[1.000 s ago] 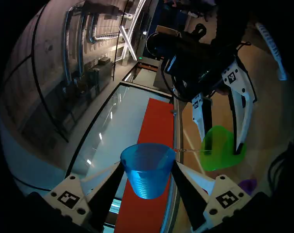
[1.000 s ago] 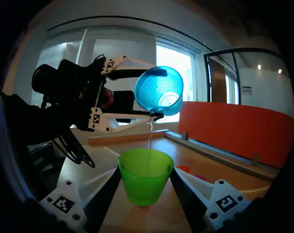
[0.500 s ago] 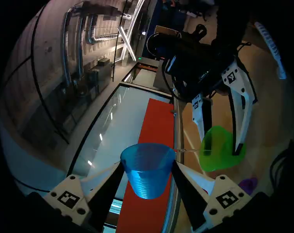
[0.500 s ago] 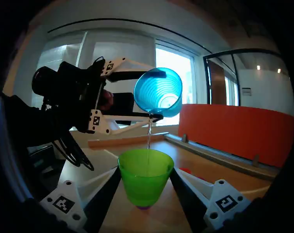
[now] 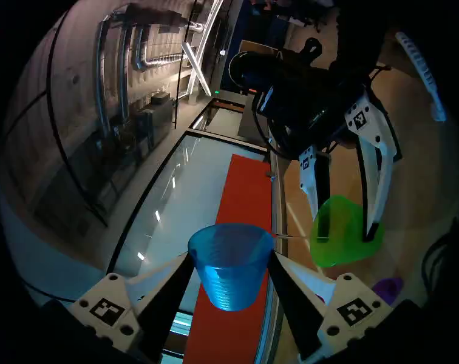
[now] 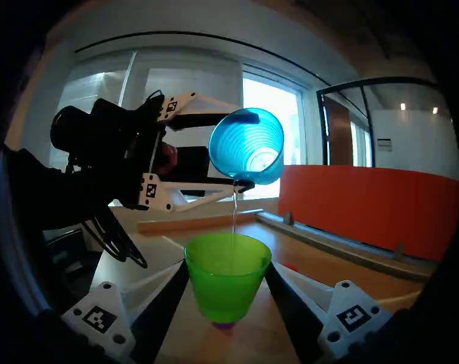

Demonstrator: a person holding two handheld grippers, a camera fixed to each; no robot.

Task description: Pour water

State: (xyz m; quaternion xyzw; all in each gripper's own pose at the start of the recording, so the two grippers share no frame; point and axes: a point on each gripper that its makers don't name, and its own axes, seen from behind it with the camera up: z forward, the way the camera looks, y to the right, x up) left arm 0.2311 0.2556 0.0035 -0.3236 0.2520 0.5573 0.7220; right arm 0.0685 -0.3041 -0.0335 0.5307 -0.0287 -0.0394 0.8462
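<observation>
My left gripper (image 5: 231, 276) is shut on a blue ribbed plastic cup (image 5: 231, 273). That blue cup (image 6: 246, 145) hangs tipped on its side, mouth toward the right gripper view, held by the left gripper (image 6: 244, 147). A thin stream of water (image 6: 233, 212) falls from its lower rim into a green translucent cup (image 6: 227, 276). My right gripper (image 6: 227, 285) is shut on the green cup and holds it upright just under the blue one. In the left gripper view the green cup (image 5: 342, 230) sits between the right gripper's white fingers (image 5: 309, 179), with the water thread (image 5: 293, 236) crossing to it.
A wooden table (image 6: 290, 327) lies under the cups, with an orange divider panel (image 6: 375, 206) along its far side and a metal rail (image 6: 345, 246). A purple object (image 5: 388, 288) rests on the table. Black cables (image 6: 111, 233) hang from the left gripper. Bright windows (image 6: 269, 109) stand behind.
The blue cup has tipped slightly further and shifted a little left in the right gripper view. The green cup has risen slightly. The water stream keeps running.
</observation>
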